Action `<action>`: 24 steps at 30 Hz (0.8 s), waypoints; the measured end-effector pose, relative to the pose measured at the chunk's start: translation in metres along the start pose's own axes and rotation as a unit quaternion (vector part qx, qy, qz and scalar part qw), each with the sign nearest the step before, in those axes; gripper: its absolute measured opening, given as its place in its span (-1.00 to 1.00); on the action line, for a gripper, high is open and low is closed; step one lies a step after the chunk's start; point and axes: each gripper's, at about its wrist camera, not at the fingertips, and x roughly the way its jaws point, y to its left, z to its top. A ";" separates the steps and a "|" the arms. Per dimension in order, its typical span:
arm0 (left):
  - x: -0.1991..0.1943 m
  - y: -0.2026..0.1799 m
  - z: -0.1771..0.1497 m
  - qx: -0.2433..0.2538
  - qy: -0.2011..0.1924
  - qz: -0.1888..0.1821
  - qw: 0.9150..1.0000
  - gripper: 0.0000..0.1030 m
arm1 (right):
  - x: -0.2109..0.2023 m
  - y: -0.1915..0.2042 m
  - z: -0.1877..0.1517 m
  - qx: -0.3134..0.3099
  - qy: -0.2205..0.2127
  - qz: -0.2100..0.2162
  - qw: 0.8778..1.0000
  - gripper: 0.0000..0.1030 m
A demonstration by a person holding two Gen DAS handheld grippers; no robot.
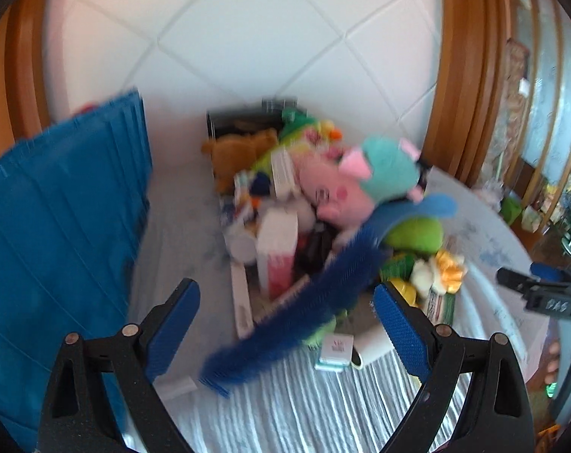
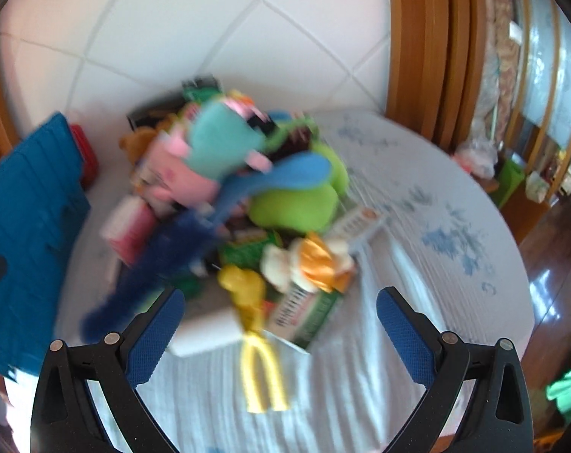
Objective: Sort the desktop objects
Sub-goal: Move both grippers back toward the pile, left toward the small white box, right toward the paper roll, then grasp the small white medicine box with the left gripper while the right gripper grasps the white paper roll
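A pile of toys and boxes lies on the white tablecloth (image 1: pixel 285 407). It holds a pink and teal plush (image 1: pixel 361 181), a brown plush (image 1: pixel 240 151), a green plush (image 1: pixel 414 234), a pink box (image 1: pixel 278 253) and a long fuzzy blue toy (image 1: pixel 308 309). My left gripper (image 1: pixel 285 324) is open, just short of the blue toy. My right gripper (image 2: pixel 281 336) is open near a yellow toy (image 2: pixel 247 294) and a green box (image 2: pixel 308 317). The pile also shows blurred in the right wrist view, with the pink and teal plush (image 2: pixel 210 143).
A blue crate (image 1: pixel 59 226) stands at the left; it also shows in the right wrist view (image 2: pixel 28 207), with a red thing (image 2: pixel 85 151) behind it. White tiled wall (image 1: pixel 247 37) is behind. The other gripper (image 1: pixel 542 294) shows at the right. The round table edge (image 2: pixel 512 264) curves right.
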 end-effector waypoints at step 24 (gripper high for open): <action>0.119 -0.041 -0.087 -0.017 0.144 0.053 0.988 0.52 | 0.107 -0.012 -0.036 -0.087 0.136 0.113 0.980 0.70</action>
